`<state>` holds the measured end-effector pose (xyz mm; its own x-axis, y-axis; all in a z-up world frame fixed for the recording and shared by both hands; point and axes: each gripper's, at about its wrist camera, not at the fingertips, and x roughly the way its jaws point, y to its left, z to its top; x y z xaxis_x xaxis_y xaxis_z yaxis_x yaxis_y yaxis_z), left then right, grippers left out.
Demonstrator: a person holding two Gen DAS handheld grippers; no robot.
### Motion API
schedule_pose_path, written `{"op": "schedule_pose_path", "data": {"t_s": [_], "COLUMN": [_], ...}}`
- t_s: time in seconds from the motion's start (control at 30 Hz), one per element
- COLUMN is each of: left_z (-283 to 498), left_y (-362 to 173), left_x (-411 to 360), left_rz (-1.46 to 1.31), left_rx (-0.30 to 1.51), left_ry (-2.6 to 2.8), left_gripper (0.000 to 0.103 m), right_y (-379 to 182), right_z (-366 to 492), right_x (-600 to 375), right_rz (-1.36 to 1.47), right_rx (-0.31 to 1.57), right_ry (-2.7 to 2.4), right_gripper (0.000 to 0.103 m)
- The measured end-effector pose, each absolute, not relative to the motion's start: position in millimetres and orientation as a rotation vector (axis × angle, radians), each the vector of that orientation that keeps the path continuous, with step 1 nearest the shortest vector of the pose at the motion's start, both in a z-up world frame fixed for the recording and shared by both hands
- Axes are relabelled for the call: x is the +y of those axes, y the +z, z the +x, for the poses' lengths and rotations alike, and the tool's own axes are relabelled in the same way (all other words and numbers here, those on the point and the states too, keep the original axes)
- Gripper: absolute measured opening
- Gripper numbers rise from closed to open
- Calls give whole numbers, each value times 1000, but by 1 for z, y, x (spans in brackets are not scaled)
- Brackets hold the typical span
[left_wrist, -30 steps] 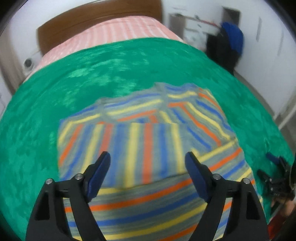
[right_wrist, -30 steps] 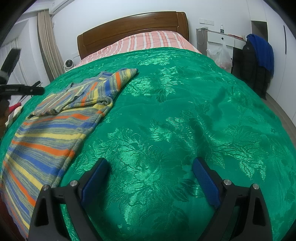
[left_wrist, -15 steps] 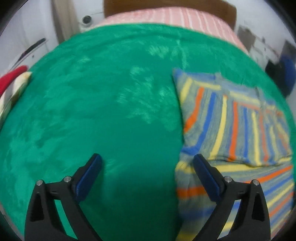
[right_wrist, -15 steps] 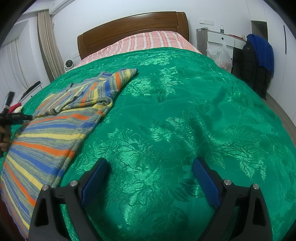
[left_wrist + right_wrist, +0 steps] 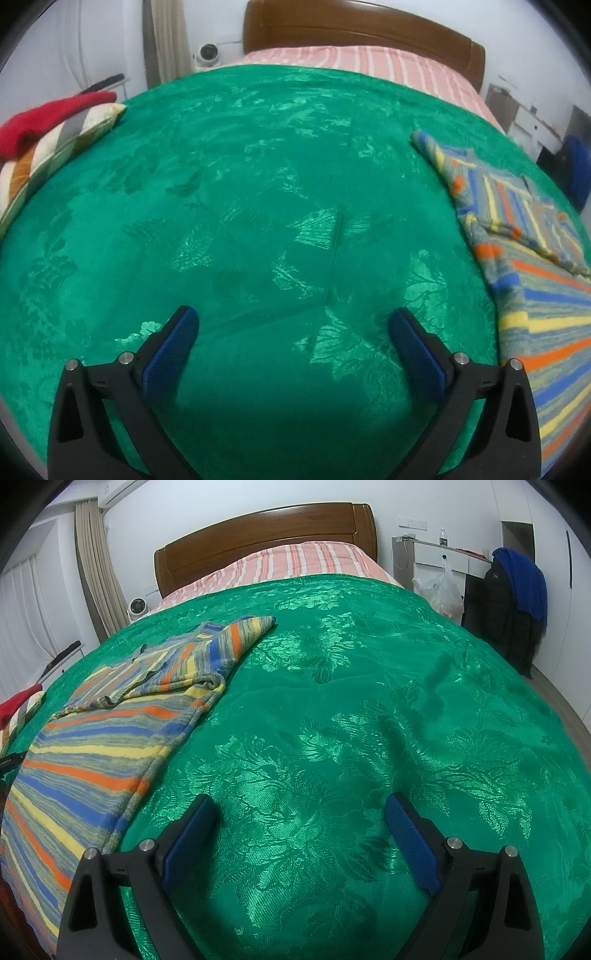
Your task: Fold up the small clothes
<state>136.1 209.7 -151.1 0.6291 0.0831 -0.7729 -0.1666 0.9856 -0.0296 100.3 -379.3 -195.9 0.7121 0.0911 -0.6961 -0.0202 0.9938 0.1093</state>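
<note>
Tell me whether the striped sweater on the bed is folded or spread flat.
Partly folded. The striped sweater lies on the green bedspread with its sleeves turned in across the body; the lower body is still spread out.

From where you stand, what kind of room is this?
Most likely a home bedroom: a bed with a wooden headboard and green bedspread, plus a curtain at the side.

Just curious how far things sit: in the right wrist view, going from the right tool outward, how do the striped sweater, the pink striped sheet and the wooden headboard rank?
From the right tool:
1. Striped sweater, left, close by.
2. Pink striped sheet, straight ahead, past the green cover.
3. Wooden headboard, behind it, against the wall.
</note>
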Motion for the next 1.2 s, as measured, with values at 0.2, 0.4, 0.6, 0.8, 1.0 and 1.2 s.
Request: {"op": "schedule_pose_path", "data": {"t_s": [0.2,0.4,0.6,0.8,1.0,1.2], "left_z": [127,123,123,123,123,123], "left_y": [-150,-152,-152,-153,-153,-153], "left_x": [214,209,208,207,207,207], "left_rz": [-108,-96,-87,-84,-86,-87], "left_rx": [851,824,819,810,806,805], "left_ry": [128,135,141,144,144,144], "left_gripper": [103,103,103,103,103,103], "right_y": [-196,-196,-197,-198,-198,-197], "right_z": [101,101,101,101,100,99], "right_x": [-378,-378,-379,-381,-381,-381], "right_rz": [92,93,103,111,106,101], "right_rx": [778,778,771,766,767,768], "right_ry": [60,60,66,71,67,65], "right_gripper": [93,93,93,93,93,93]}}
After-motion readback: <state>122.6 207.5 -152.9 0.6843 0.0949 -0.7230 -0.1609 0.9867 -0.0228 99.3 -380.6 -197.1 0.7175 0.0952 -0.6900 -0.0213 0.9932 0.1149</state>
